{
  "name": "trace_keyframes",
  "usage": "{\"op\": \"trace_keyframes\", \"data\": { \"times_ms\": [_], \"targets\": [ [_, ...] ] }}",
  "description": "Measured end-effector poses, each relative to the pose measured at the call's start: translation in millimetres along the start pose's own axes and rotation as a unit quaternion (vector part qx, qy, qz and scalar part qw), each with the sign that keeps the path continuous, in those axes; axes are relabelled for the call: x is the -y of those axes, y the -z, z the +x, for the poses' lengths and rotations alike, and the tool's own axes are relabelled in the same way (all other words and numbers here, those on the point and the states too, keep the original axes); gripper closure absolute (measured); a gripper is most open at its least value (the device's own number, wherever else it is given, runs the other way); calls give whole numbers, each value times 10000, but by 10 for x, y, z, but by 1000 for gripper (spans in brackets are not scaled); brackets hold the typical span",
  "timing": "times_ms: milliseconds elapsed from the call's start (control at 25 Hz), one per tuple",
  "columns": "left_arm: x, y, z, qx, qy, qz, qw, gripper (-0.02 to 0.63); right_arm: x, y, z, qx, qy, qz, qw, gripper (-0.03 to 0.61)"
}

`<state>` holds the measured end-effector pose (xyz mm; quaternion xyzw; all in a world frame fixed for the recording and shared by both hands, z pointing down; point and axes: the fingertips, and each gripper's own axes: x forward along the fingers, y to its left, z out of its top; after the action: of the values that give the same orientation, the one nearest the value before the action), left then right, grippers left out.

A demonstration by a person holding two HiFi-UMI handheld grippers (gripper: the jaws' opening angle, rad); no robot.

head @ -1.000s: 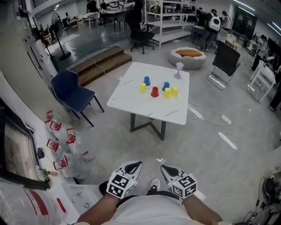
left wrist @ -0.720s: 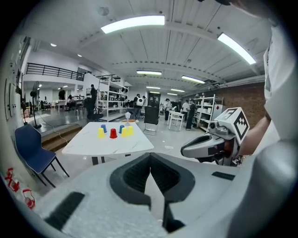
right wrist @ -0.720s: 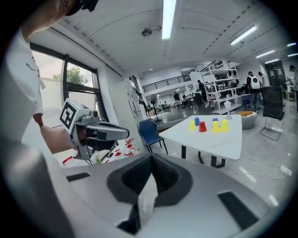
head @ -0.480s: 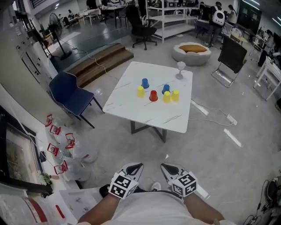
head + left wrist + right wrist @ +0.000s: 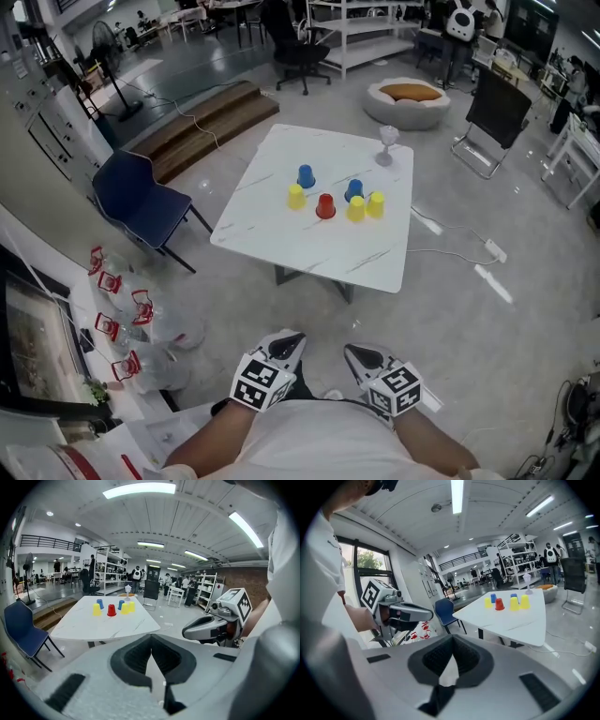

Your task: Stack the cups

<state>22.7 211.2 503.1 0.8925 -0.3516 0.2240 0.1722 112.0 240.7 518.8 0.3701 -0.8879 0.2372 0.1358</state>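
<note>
You've stepped closer to the bench [image 5: 281,246], but the cups [image 5: 325,205] clustered toward its far side are still well out of reach. The left gripper [image 5: 287,341] and right gripper [image 5: 360,355] have their jaws closed on nothing, so stacking hasn't begun.

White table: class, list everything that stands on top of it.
On the white table stand three yellow cups, two blue cups, one red cup, and a stemmed glass near the far corner. Anything beneath the cups is covered.
</note>
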Motion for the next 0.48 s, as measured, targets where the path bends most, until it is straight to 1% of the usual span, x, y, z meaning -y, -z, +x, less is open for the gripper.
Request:
{"op": "trace_keyframes", "data": {
  "times_ms": [200, 480],
  "targets": [
    [-426, -222, 383, -15, 307, 103, 9995, 604, 357, -260, 365, -84, 291, -15, 9995, 572],
    [-1364, -834, 769, 37, 752, 401, 9964, 604, 773, -904, 1110, -43, 796, 114, 9968, 571]
  ]
}}
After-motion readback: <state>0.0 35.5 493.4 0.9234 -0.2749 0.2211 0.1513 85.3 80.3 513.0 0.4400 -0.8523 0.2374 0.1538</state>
